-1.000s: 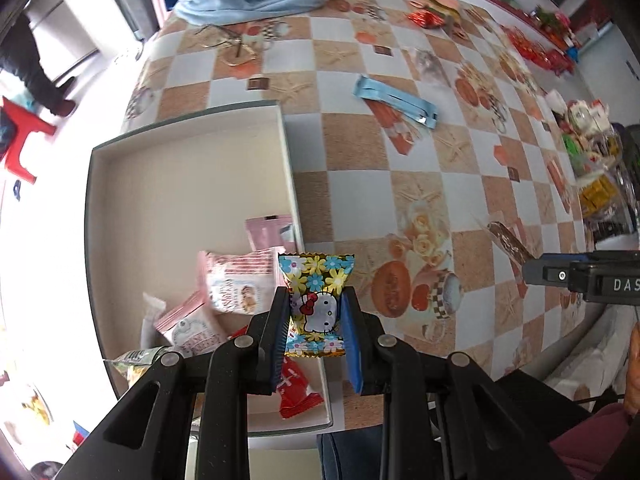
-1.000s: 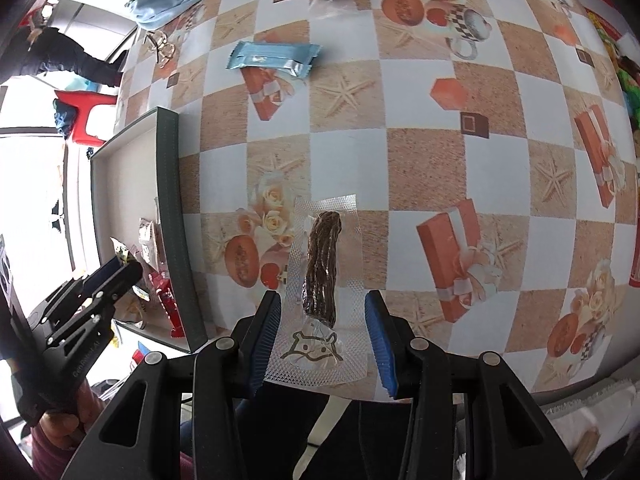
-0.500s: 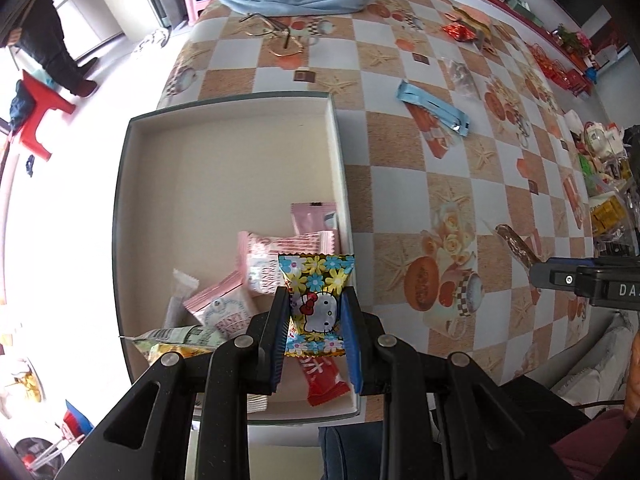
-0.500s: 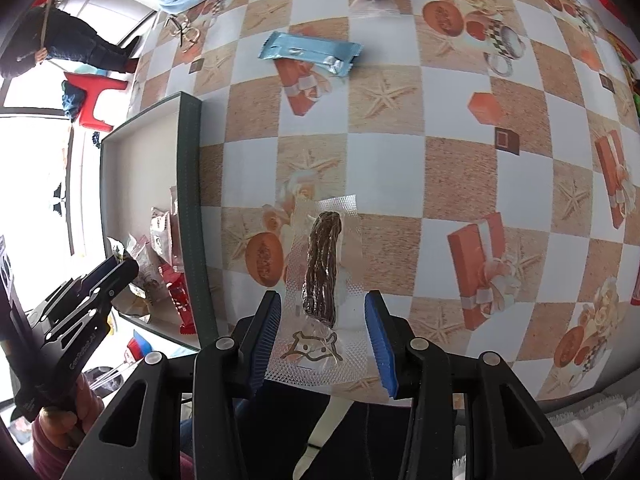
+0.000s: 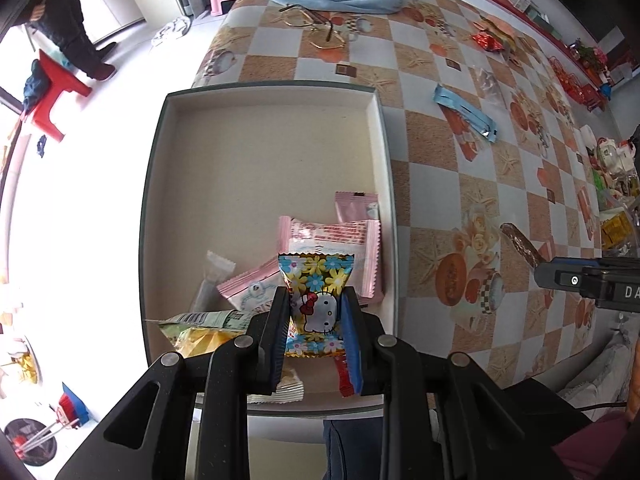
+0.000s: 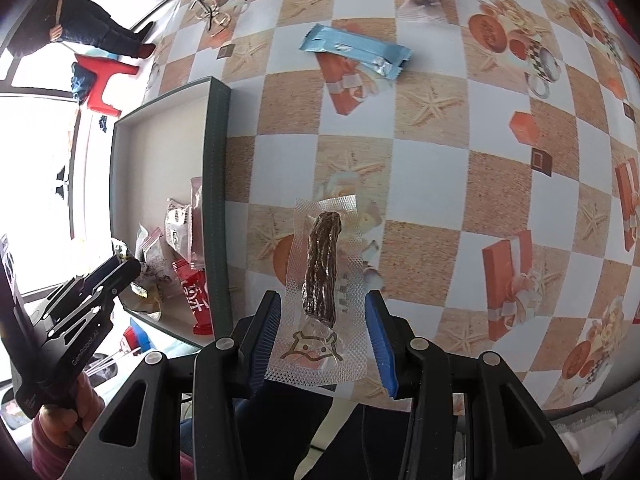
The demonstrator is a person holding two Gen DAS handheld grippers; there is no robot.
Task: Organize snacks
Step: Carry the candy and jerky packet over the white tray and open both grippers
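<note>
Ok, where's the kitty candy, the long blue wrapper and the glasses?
Kitty candy (image 5: 316, 304): left wrist view, on the cat face of the wrapper.
Long blue wrapper (image 6: 356, 50): right wrist view, middle of the packet.
Glasses (image 5: 316, 28): left wrist view, on the frame near the blue cloth.

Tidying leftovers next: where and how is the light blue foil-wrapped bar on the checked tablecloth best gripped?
Grip the light blue foil-wrapped bar across its narrow middle, coming straight down from above. It lies flat on the checked tablecloth with nothing touching it, long and slim, so fingers would probably span its width more easily than its length.
</note>
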